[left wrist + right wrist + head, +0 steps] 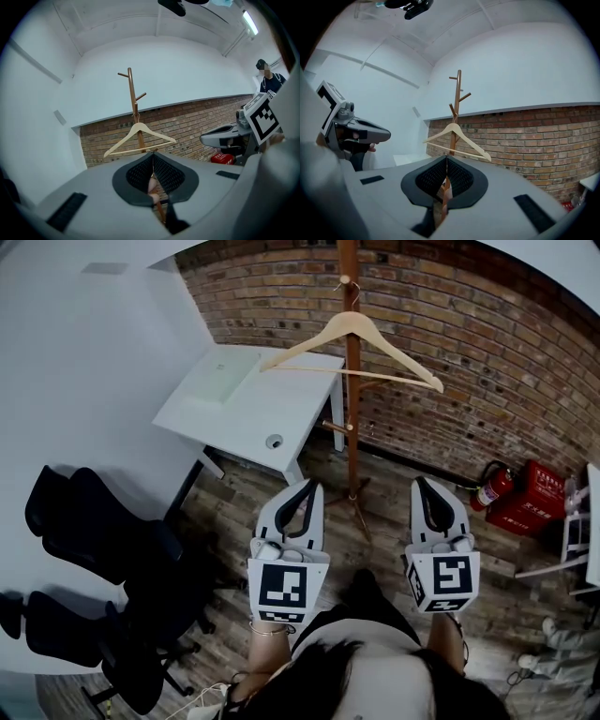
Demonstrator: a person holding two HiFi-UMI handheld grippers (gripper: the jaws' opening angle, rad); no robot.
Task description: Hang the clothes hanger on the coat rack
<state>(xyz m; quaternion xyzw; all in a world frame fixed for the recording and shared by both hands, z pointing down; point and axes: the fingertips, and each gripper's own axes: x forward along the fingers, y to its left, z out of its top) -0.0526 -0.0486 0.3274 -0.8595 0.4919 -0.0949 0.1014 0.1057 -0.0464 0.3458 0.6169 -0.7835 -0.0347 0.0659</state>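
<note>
**Head view:** wooden clothes hanger (352, 348) hangs by its hook from a peg of the coat rack (352, 432), beyond the white table (253, 418). Left claw (302, 495) and right claw (433, 491) are well short of it.

**Left gripper view:** jaws together, nothing held.

**Right gripper view:** likewise.

Hanger probably light, stiff and smooth, best gripped at a shoulder or the crossbar. No writing legible.

Pale hanger (349, 324), brown rack (352, 432), seemingly black chairs (94, 526)
</note>
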